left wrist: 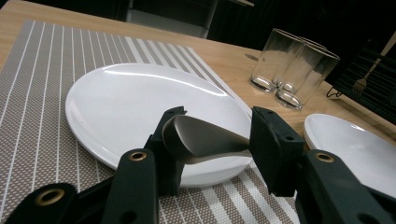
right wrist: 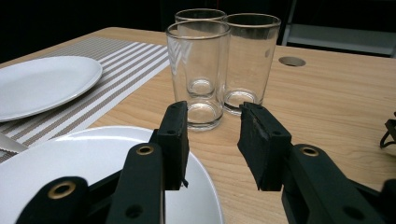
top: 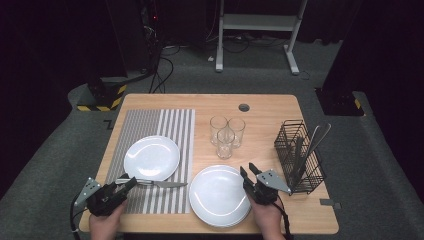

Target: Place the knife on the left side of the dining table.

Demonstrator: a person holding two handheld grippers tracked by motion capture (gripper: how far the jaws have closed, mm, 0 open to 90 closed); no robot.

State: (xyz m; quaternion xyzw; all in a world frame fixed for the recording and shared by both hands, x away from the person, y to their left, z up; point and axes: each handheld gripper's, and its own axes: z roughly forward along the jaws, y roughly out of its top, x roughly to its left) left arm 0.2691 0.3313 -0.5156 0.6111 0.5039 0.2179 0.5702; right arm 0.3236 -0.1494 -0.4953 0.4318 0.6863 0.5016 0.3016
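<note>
The left tongs [top: 131, 182] are pinching the knife [top: 161, 184] handle just below the plate [top: 151, 157], laying a setting; the right tongs [top: 248, 170] are gaping, empty.

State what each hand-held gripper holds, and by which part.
Left hand-held gripper: table knife, by its handle end. Right hand-held gripper: nothing, jaws open.

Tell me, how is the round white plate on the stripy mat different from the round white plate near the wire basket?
The round white plate on the striped mat is a single plate; the round white plate near the black wire basket seems to top a small stack. The mat plate lies on the grey striped placemat, with a metal knife just in front; the stacked plate sits on bare wooden table. The stacked plate looks a little bigger. Both are round, white and empty.
</note>
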